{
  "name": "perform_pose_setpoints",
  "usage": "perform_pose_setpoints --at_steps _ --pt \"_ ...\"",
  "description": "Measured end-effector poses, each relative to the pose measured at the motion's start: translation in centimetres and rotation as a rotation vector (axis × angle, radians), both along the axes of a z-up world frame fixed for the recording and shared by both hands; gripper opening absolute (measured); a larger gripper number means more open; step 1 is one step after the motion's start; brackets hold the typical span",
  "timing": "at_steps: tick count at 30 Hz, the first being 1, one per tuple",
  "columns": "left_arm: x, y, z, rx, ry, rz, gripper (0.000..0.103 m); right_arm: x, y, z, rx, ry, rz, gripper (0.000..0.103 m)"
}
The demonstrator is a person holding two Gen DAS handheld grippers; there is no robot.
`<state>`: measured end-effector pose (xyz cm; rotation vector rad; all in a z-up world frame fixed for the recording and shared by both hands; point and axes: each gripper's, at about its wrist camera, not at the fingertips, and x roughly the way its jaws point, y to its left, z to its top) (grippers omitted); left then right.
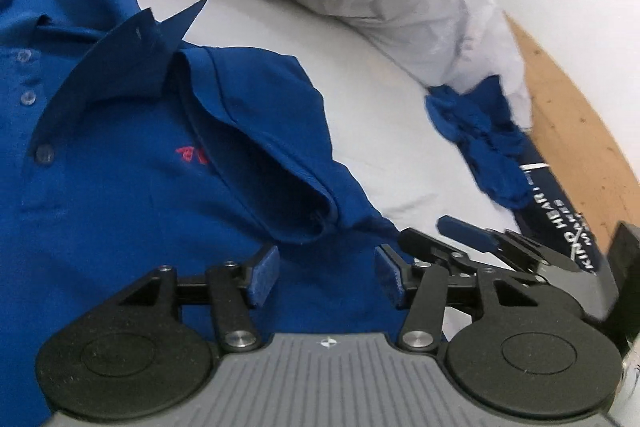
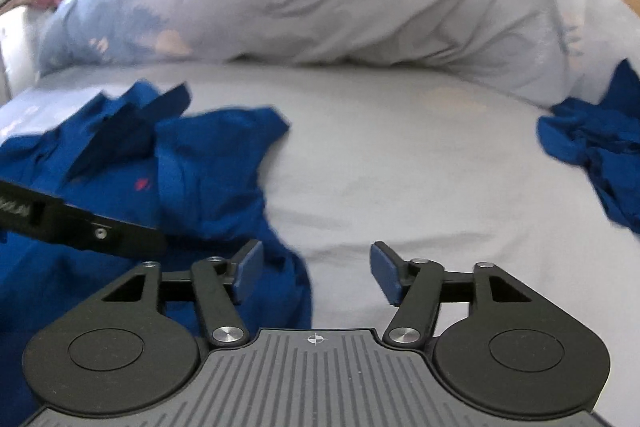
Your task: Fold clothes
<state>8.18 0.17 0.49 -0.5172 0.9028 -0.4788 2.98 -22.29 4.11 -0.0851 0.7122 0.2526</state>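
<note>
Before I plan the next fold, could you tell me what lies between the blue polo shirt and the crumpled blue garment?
Only bare white bedsheet lies between the blue polo shirt and the crumpled blue garment, seen in both wrist views.

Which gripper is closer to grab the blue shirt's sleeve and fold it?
Probably left: the left gripper is open right at the polo shirt's sleeve. The right gripper is open mostly over bare sheet.

polo shirt (image 1: 120,187): cut off left and below | crumpled blue garment (image 2: 600,155): cut off right, blurred
</note>
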Motion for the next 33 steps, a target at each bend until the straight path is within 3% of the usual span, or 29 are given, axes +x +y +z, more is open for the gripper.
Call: perform_pose_setpoints --at_steps 7,12,16,20,24,26,31,33 --pt "1.0 1.0 -0.1 -0.106 -0.062 0.089 0.062 -0.1 0.8 -0.2 -0.016 -0.017 0.052 0.067" --pt "2.1 -0.8 -1.5 -0.093 0.04 0.053 0.062 0.4 1.2 -1.2 -0.046 0.062 0.081 0.067" --pt "0.1 -1.1 0.0 -0.056 0.072 -0.038 0.06 0.5 0.3 -0.8 -0.025 0.075 0.059 0.073" --pt "-0.1 0.4 3.1 -0.037 0.034 0.021 0.06 0.6 -0.5 -0.9 -0.003 0.082 0.05 0.076" --pt "3.9 -0.2 7.2 0.049 -0.069 0.06 0.067 0.4 -0.9 -0.9 0.017 0.078 0.059 0.076" --pt "7.2 -1.4 7.7 0.13 -0.078 0.07 0.067 0.2 -1.2 -0.7 0.051 0.061 0.081 0.074" --pt "15.0 -4.4 5.5 0.31 0.005 0.088 0.061 0.3 -1.8 -1.4 0.081 0.075 0.094 0.071" --pt "17.0 -5.8 4.6 0.394 0.008 0.078 0.061 0.4 -2.2 -2.0 0.092 0.099 0.103 0.064"
